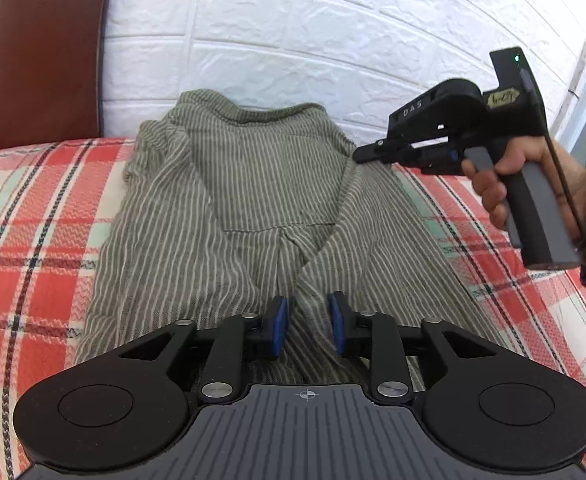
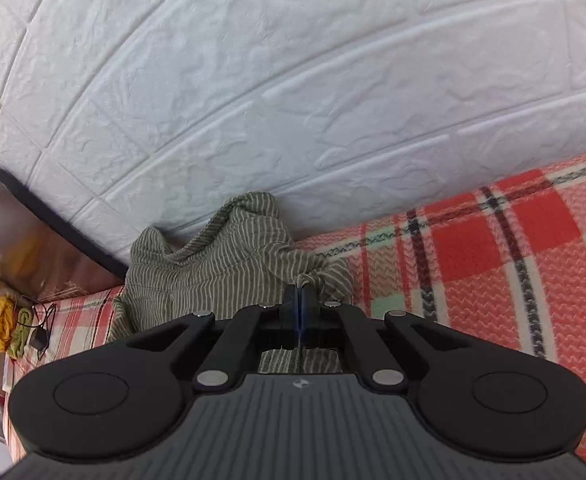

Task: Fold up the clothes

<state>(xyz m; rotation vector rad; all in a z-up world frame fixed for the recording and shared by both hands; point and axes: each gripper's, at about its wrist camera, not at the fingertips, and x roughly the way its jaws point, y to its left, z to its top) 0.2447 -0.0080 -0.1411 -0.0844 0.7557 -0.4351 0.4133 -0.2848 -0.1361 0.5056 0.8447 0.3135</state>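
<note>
My right tool (image 2: 300,312) is clenched on the far edge of the striped shirt (image 1: 229,200) lying on the plaid bed (image 1: 33,216); my left tool (image 1: 308,326) hovers released over its middle. I judge 1 fold underway; next, carry that edge across.

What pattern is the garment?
Olive-grey with thin white stripes; the garment shows best in the left wrist view.
</note>
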